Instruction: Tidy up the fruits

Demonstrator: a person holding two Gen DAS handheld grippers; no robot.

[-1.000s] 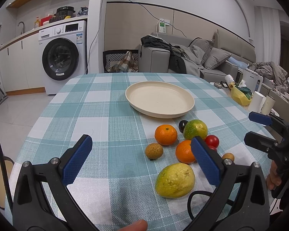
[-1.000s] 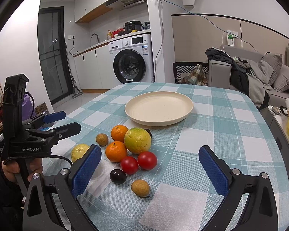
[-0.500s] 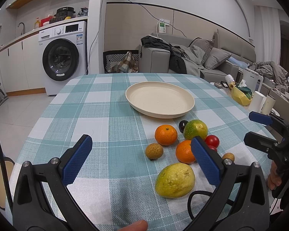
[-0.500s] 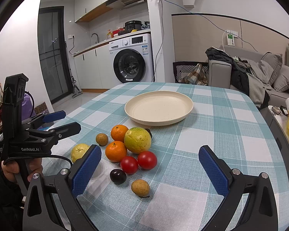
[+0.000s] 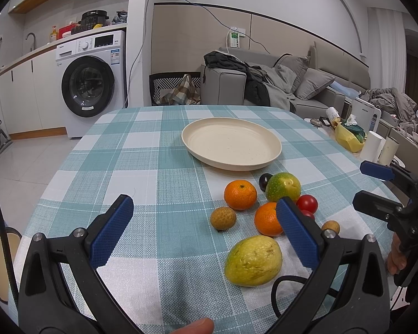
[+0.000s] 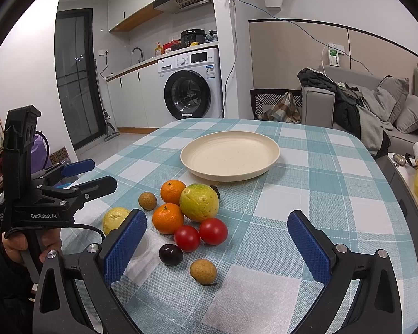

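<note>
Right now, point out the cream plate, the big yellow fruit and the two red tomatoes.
cream plate (image 6: 273,153): right wrist view, right rim.
big yellow fruit (image 5: 253,260): left wrist view, middle.
red tomatoes (image 6: 213,231): right wrist view, right one's middle.

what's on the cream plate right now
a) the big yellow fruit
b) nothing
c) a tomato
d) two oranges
b: the cream plate is bare in both views, while the oranges, tomatoes and big yellow fruit all lie on the checked tablecloth in front of it.
</note>
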